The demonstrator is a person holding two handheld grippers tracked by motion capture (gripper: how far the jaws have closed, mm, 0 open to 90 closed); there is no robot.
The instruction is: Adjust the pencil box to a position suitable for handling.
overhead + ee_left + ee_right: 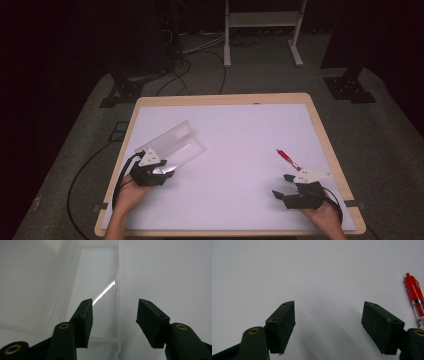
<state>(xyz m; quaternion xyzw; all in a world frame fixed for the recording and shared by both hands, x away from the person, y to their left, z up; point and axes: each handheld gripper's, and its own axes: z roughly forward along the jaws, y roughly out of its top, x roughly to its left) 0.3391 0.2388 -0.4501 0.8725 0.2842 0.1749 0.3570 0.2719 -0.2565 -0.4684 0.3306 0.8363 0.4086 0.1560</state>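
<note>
Straddling a wall of the clear plastic box (100, 277), left gripper (113, 323) was seen part-open, pads not touching | right gripper (328, 327) was held open beside red pen (415, 298) | pen label unreadable

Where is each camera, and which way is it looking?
High view: sits above the person's side, looking forward and down on the table; both forearms show, with the left gripper and right gripper.
Left gripper view: rides the left gripper, looking along its black jaws at the clear plastic case, whose wall stands between them.
Right gripper view: rides the right gripper, looking past open jaws at bare table; the red pen lies beside.
Shared: the high view also shows the case and pen.
</note>
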